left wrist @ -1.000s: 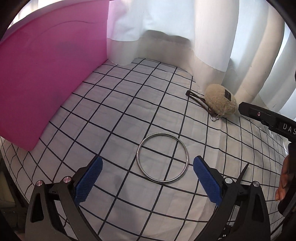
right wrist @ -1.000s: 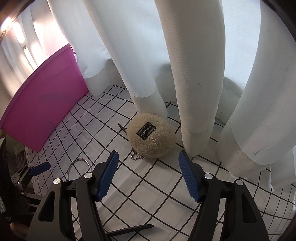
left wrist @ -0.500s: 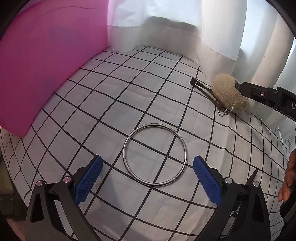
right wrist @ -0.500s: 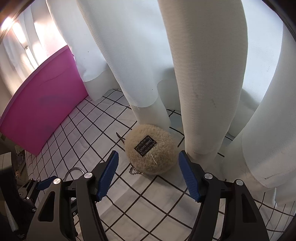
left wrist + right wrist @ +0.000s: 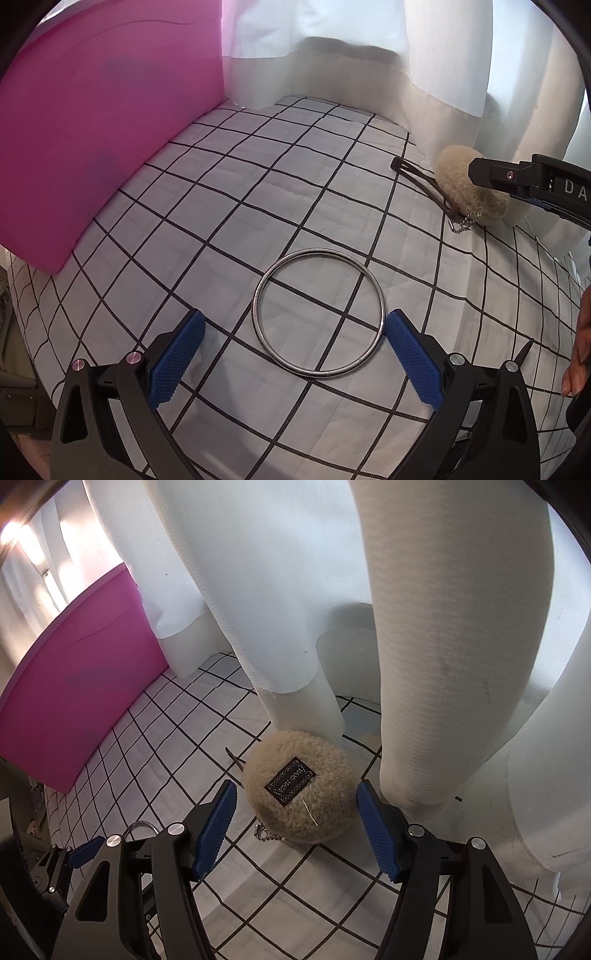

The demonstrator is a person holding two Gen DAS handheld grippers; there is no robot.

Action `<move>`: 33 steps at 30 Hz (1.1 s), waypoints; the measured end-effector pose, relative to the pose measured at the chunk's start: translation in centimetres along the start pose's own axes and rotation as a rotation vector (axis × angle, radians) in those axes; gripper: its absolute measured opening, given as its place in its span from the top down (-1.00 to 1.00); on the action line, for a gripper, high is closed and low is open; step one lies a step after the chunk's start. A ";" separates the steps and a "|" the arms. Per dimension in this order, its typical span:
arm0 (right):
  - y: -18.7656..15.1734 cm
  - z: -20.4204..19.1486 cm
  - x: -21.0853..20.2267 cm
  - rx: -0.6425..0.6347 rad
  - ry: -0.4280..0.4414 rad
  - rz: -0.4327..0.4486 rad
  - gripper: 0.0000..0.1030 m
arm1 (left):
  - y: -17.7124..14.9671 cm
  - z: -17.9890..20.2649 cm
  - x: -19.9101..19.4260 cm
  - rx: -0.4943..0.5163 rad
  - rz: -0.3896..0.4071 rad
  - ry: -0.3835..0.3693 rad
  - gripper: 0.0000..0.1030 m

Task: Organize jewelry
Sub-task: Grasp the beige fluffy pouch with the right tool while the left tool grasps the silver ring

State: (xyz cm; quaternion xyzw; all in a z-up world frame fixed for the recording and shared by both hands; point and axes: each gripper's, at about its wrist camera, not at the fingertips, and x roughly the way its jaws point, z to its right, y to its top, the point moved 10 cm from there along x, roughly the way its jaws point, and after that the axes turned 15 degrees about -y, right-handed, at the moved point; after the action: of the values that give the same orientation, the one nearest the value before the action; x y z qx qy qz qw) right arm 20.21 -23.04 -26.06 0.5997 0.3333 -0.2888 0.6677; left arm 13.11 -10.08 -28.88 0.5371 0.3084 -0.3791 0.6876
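Fingers wide on both my grippers, holding nothing: right gripper (image 5: 295, 827) straddles the fluffy pouch (image 5: 301, 788) by the curtain (image 5: 424, 646), left gripper (image 5: 295, 358) brackets the metal bangle (image 5: 319, 314) on the checked sheet (image 5: 258, 192); next, lower and close.

Hidden and cut-off parts

The hair clip (image 5: 233, 757) shows only its tip past the fluffy pouch (image 5: 301, 799), whose label (image 5: 291, 781) is too small to read. The metal bangle (image 5: 138, 829) is mostly hidden behind the right tongs (image 5: 295, 829). The lettering (image 5: 574, 189) on the right tongs and a hand (image 5: 580, 347) are cut off by the picture's edge.
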 end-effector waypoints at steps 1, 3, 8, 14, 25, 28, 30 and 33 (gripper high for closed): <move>0.0 0.0 0.1 -0.001 -0.004 -0.003 -0.25 | 0.0 0.0 0.0 0.002 0.001 0.000 -0.88; 0.1 0.0 0.5 -0.001 -0.019 -0.010 -0.25 | 0.0 0.0 0.0 0.004 0.003 0.000 -0.88; 0.1 -0.3 1.6 -0.006 -0.054 -0.034 -0.25 | -0.2 0.0 -0.2 0.009 0.005 -0.002 -0.88; 0.2 -0.3 2.3 0.010 -0.049 -0.045 -0.25 | -0.1 0.0 -0.2 0.012 0.016 0.003 -0.89; -0.1 0.4 1.1 0.018 -0.046 -0.009 0.05 | 0.1 -0.4 -1.3 0.007 0.048 0.000 -0.36; -0.1 0.4 0.6 0.021 -0.046 0.002 0.10 | 0.2 -0.6 -1.4 0.007 0.047 -0.007 -0.31; 0.0 0.5 0.2 0.027 -0.047 0.012 0.11 | 0.2 -0.6 -1.4 0.013 0.048 -0.005 -0.31; 0.2 0.5 -0.8 0.037 -0.039 0.033 0.11 | 0.4 -0.9 -1.5 -0.003 0.049 -0.010 -0.30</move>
State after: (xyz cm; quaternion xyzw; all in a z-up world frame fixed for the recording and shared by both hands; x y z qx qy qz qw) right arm 19.94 -23.49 -25.26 0.6115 0.3047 -0.2954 0.6678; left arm 12.65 -8.88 -27.61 0.5415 0.2923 -0.3643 0.6990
